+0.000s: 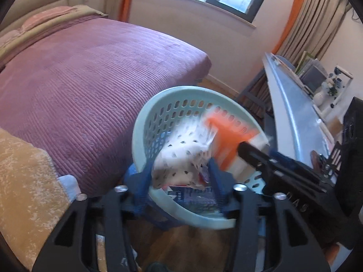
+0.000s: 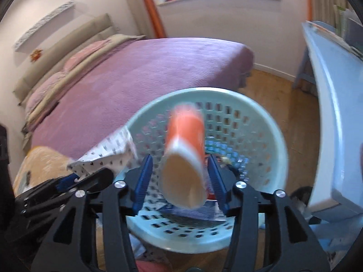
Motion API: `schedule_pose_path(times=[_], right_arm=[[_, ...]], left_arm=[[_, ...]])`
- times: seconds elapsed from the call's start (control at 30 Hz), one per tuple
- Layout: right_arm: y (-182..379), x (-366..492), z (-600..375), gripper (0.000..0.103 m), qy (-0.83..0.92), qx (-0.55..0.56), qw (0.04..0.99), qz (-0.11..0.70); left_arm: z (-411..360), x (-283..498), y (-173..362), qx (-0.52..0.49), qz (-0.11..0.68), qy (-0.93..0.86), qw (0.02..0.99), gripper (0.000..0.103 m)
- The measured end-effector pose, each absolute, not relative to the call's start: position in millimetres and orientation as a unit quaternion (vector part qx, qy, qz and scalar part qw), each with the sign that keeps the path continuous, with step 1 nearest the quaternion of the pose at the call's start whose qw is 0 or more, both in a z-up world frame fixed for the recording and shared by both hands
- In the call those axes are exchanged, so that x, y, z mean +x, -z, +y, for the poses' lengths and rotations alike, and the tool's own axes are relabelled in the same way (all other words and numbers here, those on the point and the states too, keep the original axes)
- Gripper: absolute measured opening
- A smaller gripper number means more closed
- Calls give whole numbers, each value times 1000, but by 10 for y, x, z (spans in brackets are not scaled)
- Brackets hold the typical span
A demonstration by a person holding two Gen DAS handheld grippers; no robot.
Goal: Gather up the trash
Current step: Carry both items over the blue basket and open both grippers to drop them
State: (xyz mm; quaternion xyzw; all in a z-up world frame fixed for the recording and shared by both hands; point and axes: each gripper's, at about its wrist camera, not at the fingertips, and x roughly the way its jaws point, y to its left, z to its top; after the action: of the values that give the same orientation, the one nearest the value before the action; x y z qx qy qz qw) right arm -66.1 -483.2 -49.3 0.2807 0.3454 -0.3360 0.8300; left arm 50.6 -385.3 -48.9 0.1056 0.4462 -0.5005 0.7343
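Note:
A pale green perforated basket [image 1: 145, 122] [image 2: 267, 140] stands on the wooden floor beside the bed, with printed packaging in its bottom. My left gripper [image 1: 180, 174] is over the basket, its blue fingers around a white paper with dark dots [image 1: 181, 156]; the paper also shows in the right wrist view [image 2: 106, 156]. My right gripper [image 2: 179, 179] is above the basket with an orange and white paper cup [image 2: 183, 156] between its fingers, blurred, with gaps at both sides. The cup shows in the left wrist view [image 1: 226, 140] too.
A bed with a purple cover [image 1: 90, 79] [image 2: 140, 77] lies left of the basket. A white desk [image 1: 295, 113] [image 2: 335, 104] with books and a vase stands on the right. An orange-brown cushion [image 1: 25, 185] is at the near left.

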Motion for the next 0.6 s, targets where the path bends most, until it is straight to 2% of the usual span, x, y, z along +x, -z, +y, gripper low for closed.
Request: schedule_pose_path(times=[0.07,0.13,0.4,0.6], right_arm=[[469,-739,-4852,64,342,283,829,339],[414,-807,-4842,64,355,275,829,332],[68,-785,-4395,64,321,243,863,306],[-110,-691,-3695,66,276,195,894,294]], left_arm=[[-3789,504,486,99,445,504,734,64],[-3700,486,416,96,430,499,746,72],[-2919,294,-48,88,358,467,804,80],[-2065,124,-271,66,307,400,861,91]])
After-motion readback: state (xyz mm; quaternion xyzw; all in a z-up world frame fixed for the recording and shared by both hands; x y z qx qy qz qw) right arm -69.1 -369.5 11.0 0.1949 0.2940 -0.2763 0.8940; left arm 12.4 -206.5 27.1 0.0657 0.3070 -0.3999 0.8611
